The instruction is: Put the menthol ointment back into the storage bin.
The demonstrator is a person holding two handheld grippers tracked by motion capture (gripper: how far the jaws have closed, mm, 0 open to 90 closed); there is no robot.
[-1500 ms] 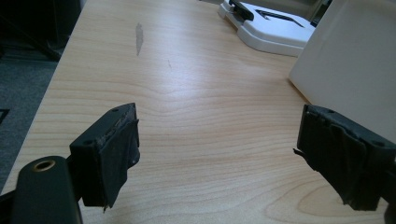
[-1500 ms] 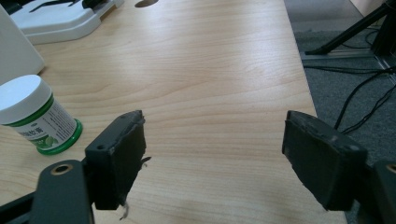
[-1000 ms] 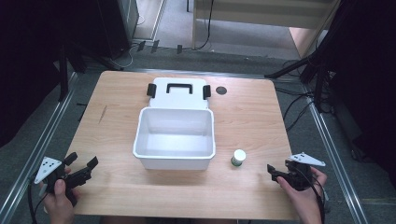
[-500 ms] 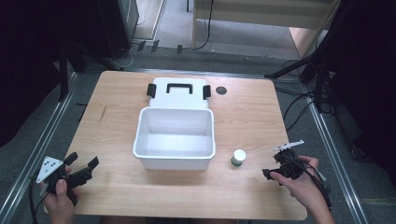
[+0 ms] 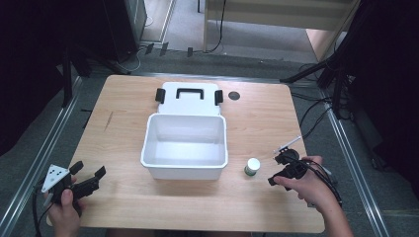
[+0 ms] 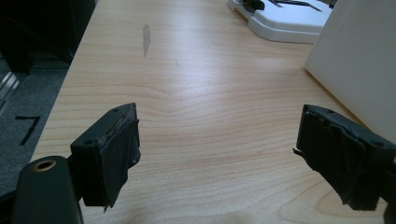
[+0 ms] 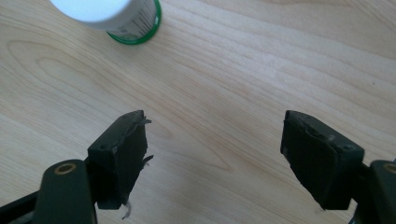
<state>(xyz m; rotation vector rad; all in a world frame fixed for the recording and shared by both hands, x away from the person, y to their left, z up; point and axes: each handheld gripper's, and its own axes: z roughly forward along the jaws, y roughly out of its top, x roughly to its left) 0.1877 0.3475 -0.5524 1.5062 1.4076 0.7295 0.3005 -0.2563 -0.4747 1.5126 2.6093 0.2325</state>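
Down at the near edge of the wooden table (image 5: 257, 113), at about seven o'clock in the high view, the left gripper (image 5: 89, 178) is held in the person's left hand (image 5: 64, 212), jaws spread wide with nothing between them. In the left gripper view (image 6: 217, 156) those two black jaws stand well apart over bare wood grain, and the white wall of the bin (image 6: 359, 60) rises at about two o'clock.

Over at five o'clock in the high view, the right gripper (image 5: 279, 170) sits in the right hand (image 5: 309, 186), pointed toward the small bottle. Its own view (image 7: 212, 161) shows the jaws parted wide over the tabletop, empty, with the white-capped, green-labelled bottle (image 7: 109, 16) at eleven o'clock, well ahead of the jaw tips and not touched.

That small bottle (image 5: 252, 166) stands upright on the wood, just beside the bin's near right corner and a little to the left of the right gripper, apart from both.

Centre table: the white plastic bin (image 5: 148, 148), open on top, empty inside.

Behind it, at twelve o'clock, the white lid (image 5: 190, 101) lies flat against the bin's far wall, black handle (image 5: 189, 92) and black latches on show. Off to one o'clock, a dark round grommet (image 5: 234, 95) is set in the tabletop.
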